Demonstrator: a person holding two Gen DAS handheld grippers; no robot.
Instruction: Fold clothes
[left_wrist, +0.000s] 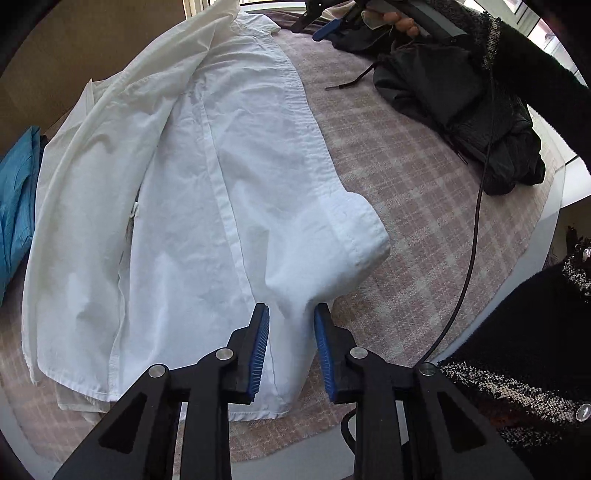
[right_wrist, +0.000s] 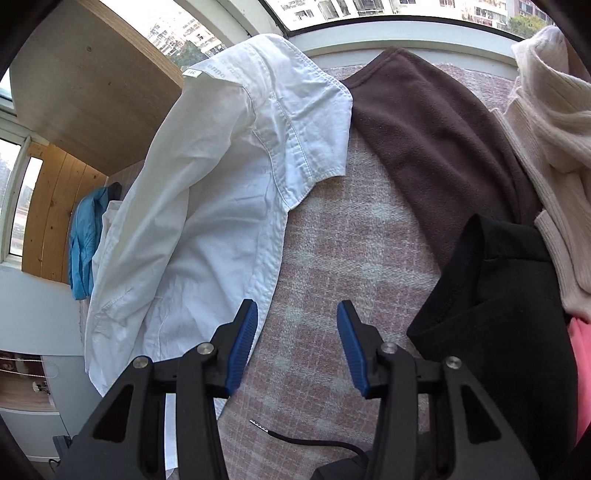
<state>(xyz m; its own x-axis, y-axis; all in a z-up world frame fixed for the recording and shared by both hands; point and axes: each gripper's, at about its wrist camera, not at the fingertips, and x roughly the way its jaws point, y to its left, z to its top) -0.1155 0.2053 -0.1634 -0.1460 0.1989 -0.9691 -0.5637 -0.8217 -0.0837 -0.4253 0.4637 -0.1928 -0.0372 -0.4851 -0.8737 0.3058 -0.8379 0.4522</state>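
Observation:
A white button-up shirt (left_wrist: 207, 206) lies spread on a pink plaid cloth (left_wrist: 413, 206). One sleeve is folded over the shirt's body, with its cuff (left_wrist: 364, 232) curled up. My left gripper (left_wrist: 291, 332) is open near the shirt's hem, and a ridge of that sleeve runs between its blue pads (left_wrist: 260, 339). A hand (left_wrist: 404, 22) holds my right gripper (left_wrist: 317, 22) by the shirt's far end. In the right wrist view the right gripper (right_wrist: 297, 332) is open over bare plaid cloth (right_wrist: 332, 258). Its left finger (right_wrist: 242, 339) rests at the shirt's (right_wrist: 207, 192) edge, below the collar.
A dark crumpled garment (left_wrist: 461, 110) with a drawstring lies at the right, and a black cable (left_wrist: 476, 221) hangs across. A blue garment (left_wrist: 18, 203) sits at the left edge. Brown fleece (right_wrist: 424, 129), a cream knit (right_wrist: 546, 147) and a black garment (right_wrist: 498, 314) crowd the right gripper's right side.

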